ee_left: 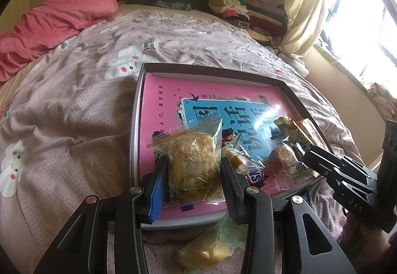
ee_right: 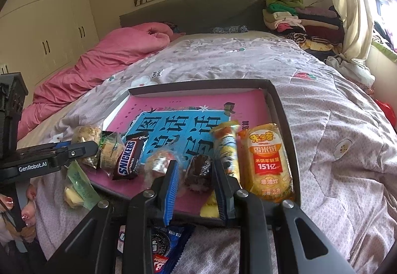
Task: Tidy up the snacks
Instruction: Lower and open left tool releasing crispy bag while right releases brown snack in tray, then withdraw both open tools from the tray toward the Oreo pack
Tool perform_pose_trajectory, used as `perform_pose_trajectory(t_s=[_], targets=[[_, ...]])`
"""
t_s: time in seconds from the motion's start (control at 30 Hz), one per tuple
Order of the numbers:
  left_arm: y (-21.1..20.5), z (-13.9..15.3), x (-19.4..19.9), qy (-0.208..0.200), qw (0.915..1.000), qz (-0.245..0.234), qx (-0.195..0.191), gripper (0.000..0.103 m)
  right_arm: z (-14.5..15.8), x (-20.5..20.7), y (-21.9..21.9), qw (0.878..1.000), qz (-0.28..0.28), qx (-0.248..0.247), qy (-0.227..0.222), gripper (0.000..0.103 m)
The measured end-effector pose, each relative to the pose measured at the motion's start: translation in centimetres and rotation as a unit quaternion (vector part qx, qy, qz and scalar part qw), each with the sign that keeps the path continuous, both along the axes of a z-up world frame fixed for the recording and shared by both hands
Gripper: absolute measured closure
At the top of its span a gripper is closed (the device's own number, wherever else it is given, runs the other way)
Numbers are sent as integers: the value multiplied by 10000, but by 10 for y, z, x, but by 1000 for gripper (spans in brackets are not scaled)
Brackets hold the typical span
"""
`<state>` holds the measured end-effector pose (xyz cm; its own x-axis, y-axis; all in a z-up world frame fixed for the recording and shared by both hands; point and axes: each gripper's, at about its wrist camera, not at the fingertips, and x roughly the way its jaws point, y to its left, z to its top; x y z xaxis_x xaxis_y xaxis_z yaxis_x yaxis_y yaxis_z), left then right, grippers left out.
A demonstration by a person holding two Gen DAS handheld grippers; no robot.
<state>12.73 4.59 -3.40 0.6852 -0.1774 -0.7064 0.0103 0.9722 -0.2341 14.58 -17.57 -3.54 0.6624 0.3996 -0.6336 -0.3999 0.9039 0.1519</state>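
A shallow box lid (ee_left: 139, 110) with a pink and blue printed floor lies on the bed; it also shows in the right wrist view (ee_right: 280, 105). My left gripper (ee_left: 193, 167) is shut on a clear-wrapped brown pastry (ee_left: 196, 162) over the box's near left corner. My right gripper (ee_right: 196, 174) is shut on a dark chocolate cake in clear wrap (ee_right: 199, 172) over the box's near edge. A Snickers bar (ee_right: 127, 158), an orange rice-cracker pack (ee_right: 266, 162) and other wrapped snacks lie in the box.
A green-wrapped yellow snack (ee_left: 211, 246) lies on the quilt in front of the box. An Oreo pack (ee_right: 163, 246) lies on the quilt under my right gripper. A pink duvet (ee_right: 99, 63) is at the left, folded clothes (ee_right: 297, 18) at the headboard.
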Motion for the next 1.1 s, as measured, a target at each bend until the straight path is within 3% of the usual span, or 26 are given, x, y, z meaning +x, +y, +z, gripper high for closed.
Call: perform_pose_trajectory(t_s=[0.53, 0.63, 1.1], targets=[[1, -1, 2, 49, 10000, -2, 30, 50, 1, -10, 10, 9997, 211, -87, -61, 75], [3, 0, 2, 45, 10000, 41, 68, 42, 1, -10, 12, 9996, 244, -93, -54, 75], [6, 6, -1, 34, 10000, 53, 49, 33, 2, -14, 17, 9993, 326, -126, -96, 67]])
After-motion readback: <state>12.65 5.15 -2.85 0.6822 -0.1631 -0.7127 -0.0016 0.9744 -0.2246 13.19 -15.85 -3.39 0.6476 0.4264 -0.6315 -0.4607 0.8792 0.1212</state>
